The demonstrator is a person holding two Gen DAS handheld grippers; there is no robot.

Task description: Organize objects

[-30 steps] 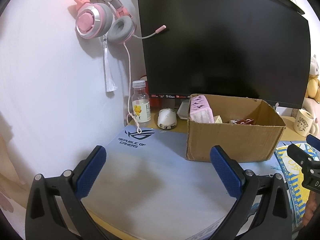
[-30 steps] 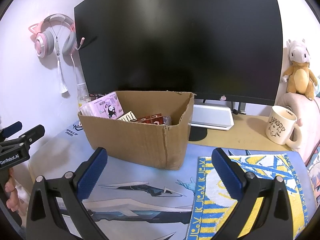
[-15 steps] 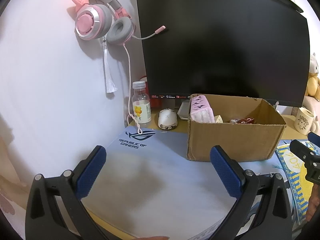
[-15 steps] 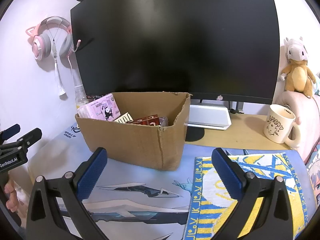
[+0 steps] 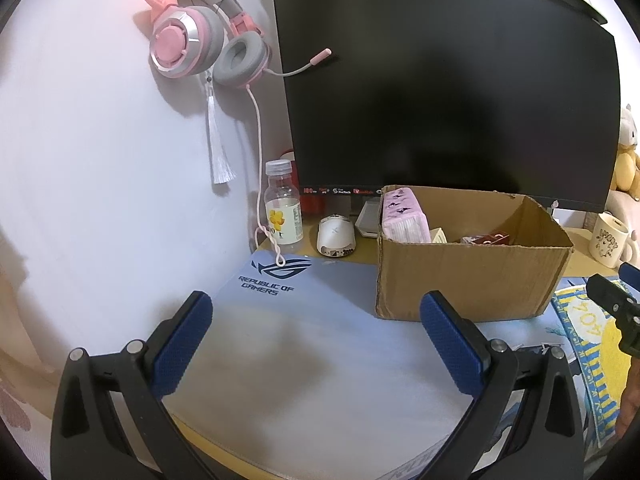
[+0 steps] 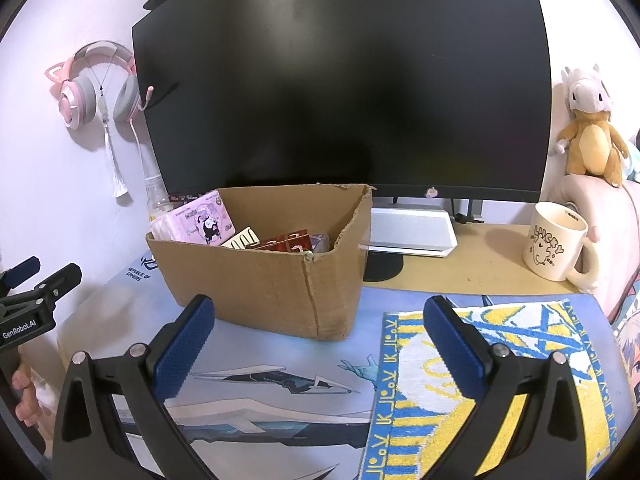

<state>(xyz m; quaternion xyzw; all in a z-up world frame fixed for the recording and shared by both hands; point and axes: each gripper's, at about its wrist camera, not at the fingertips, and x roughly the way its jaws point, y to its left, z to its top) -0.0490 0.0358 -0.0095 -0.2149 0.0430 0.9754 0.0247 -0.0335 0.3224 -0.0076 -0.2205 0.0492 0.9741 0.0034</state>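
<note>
Over the last second little is changed: both views are drawn slightly back and upward, so that the cardboard box [image 5: 468,272] is seen a touch smaller and farther off, and nothing is carried in either tool. This is judged to mean that a placement is finished or the next item is being sought, not that a grasp is under way.

At the far left of the left wrist view, a pink cat-ear headset [image 5: 200,50] of glossy plastic with grey padded cups is hung on the wall, a white tassel dangling below. A clear plastic bottle [image 5: 283,210] with a white cap and a smooth white mouse [image 5: 335,237] are stood just behind a pale blue desk mat [image 5: 312,360]. The left gripper [image 5: 316,344] is held wide open over the mat, its ribbed blue pads empty.

The box, of creased matte corrugated board, is set on the mat before a dark curved monitor [image 6: 340,80]. A soft pink tissue pack [image 6: 198,222] is lodged at its left end; the small reddish packets [image 6: 286,242] beside it cannot be identified with certainty.

The right gripper [image 6: 318,342] is likewise spread wide and empty. A yellow-and-blue terry towel [image 6: 500,392] is laid flat to the right, and a cream ceramic mug [image 6: 558,242] and a plush toy [image 6: 588,124] are seen beyond.
</note>
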